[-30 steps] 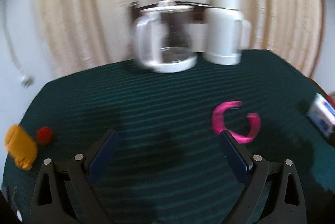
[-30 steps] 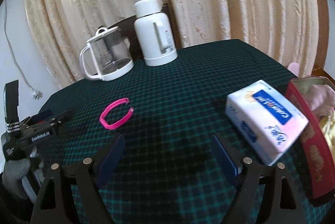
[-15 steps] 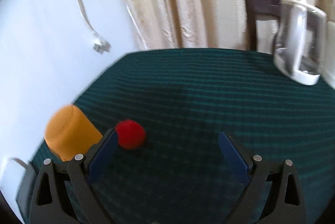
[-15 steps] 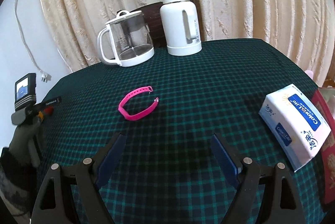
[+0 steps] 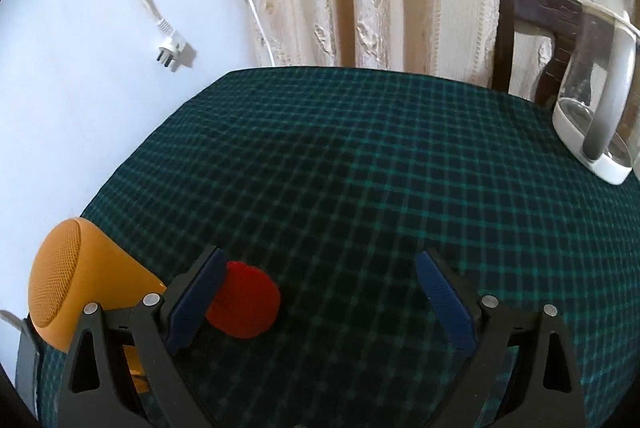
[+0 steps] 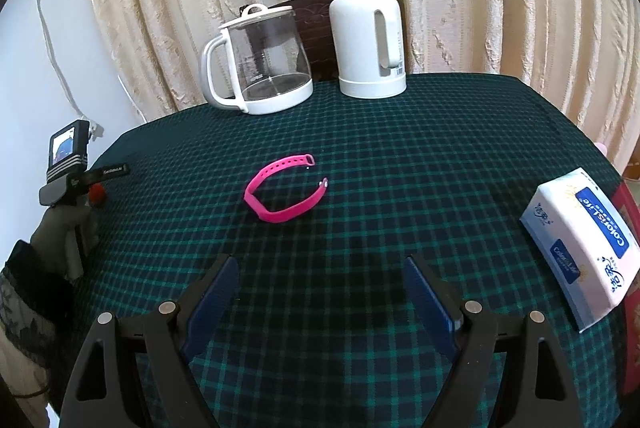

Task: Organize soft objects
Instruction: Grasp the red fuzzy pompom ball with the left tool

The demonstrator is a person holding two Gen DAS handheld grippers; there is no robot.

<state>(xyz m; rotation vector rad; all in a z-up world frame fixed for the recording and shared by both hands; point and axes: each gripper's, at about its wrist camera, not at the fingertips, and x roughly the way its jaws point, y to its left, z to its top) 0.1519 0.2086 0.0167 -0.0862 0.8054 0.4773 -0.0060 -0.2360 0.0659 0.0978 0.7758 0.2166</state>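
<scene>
A red fuzzy ball lies on the green checked tablecloth, just inside the left finger of my open left gripper. An orange mesh-ended cylinder lies to its left at the table edge. In the right wrist view a pink wristband lies mid-table, beyond my open, empty right gripper. A white and blue tissue pack lies at the right. The left gripper shows far left, over the red ball.
A glass jug with a white handle and a white thermos stand at the table's far edge before a dark chair and beige curtains. A white plug hangs on the wall. A red box edge sits far right.
My left gripper has swung left from the wristband and jug and closed in on the red ball. My right gripper has turned slightly, so the tissue pack has slid to the right edge.
</scene>
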